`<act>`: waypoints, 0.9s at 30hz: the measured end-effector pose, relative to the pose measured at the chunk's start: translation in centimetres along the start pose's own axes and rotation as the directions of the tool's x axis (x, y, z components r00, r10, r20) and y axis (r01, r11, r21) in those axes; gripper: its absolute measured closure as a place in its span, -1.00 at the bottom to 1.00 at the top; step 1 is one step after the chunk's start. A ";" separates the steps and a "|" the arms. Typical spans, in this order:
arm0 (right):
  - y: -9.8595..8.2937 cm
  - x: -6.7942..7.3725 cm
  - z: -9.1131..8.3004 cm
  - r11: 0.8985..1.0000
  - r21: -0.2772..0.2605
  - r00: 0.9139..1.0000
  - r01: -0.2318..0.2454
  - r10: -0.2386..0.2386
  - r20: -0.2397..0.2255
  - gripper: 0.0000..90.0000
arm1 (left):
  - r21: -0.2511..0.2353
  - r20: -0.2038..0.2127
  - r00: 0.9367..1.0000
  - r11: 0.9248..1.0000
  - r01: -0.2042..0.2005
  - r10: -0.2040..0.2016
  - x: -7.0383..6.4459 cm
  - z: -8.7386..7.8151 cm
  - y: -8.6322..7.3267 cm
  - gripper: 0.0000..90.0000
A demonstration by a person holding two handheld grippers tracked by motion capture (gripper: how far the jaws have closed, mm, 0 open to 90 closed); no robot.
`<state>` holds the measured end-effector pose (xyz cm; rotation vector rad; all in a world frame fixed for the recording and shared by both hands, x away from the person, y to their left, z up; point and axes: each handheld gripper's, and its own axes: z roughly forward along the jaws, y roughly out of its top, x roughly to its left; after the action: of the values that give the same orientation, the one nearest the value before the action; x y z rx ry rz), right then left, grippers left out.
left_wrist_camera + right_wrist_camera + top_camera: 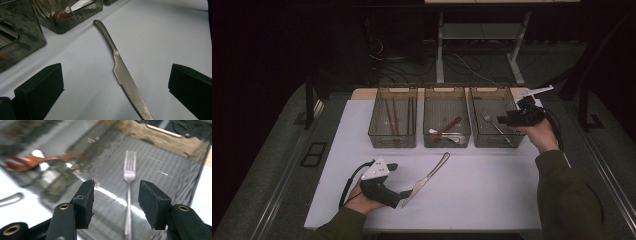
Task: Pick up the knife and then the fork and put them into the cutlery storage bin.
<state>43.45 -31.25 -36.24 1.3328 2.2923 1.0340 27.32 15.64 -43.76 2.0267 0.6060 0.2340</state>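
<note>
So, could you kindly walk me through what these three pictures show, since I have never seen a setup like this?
There is no robot here: a person holds a hand-operated two-jaw gripper in each hand. The high view looks down on a white table from above the person's side. The other two pictures come from small cameras riding on the grippers, looking out along their black jaws.

On the table lies a table knife, and behind it three clear bins stand in a row. The left bin holds chopsticks, the middle bin a reddish spoon and a pale utensil, and the right bin a fork.

The left gripper is open, its jaws on either side of the knife blade, not yet gripping it. The right gripper is open over the right bin, above the fork. Nothing is held.
</note>
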 end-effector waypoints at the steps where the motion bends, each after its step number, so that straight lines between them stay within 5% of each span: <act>1: 0.0 0.1 -0.4 1.000 -0.004 1.000 -0.002 0.002 -0.019 0.03 | 0.001 -0.001 1.000 1.000 -0.002 0.002 0.0 0.0 0.0 -1.00; 14: -2.6 3.3 -4.3 0.992 -0.112 0.997 0.053 -0.059 -0.046 -0.30 | 0.017 -0.018 1.000 1.000 0.004 -0.003 0.0 0.0 0.0 -1.00; 19: -4.1 4.5 -4.7 0.991 -0.125 0.994 0.053 -0.064 -0.090 -0.49 | 0.020 -0.024 1.000 1.000 0.007 -0.007 0.0 0.0 0.0 -1.00; 27: -7.6 6.1 -4.1 0.985 -0.161 0.994 0.058 -0.072 -0.084 -0.62 | 0.023 -0.035 0.999 1.000 0.015 -0.014 0.1 -0.1 -0.1 -1.00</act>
<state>33.06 -30.32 -38.17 1.1639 2.2466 1.2485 27.36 15.77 -43.80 2.0437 0.6482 0.2554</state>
